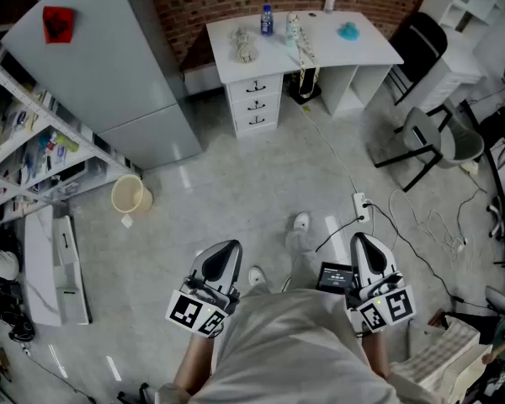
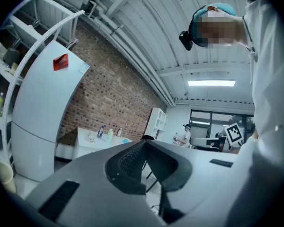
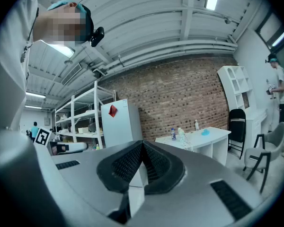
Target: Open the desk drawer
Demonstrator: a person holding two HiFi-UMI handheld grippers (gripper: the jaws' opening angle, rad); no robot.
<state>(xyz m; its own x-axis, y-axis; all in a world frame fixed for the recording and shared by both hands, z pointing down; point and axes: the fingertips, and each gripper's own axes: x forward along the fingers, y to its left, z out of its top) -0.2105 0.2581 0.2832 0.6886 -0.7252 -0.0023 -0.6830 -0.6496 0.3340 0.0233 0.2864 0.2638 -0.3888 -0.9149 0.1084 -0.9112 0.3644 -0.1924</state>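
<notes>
Fingers (image 2: 128, 167) on my left gripper (image 1: 222, 251) and right gripper (image 1: 366, 244) are pressed together, empty. I hold both level at waist height, facing the far worktop (image 1: 320, 40) and its drawers (image 1: 257, 101).

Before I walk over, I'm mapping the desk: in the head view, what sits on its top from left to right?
whitish bundle → blue bottle → pale bottle → small white bottle → turquoise object
</notes>
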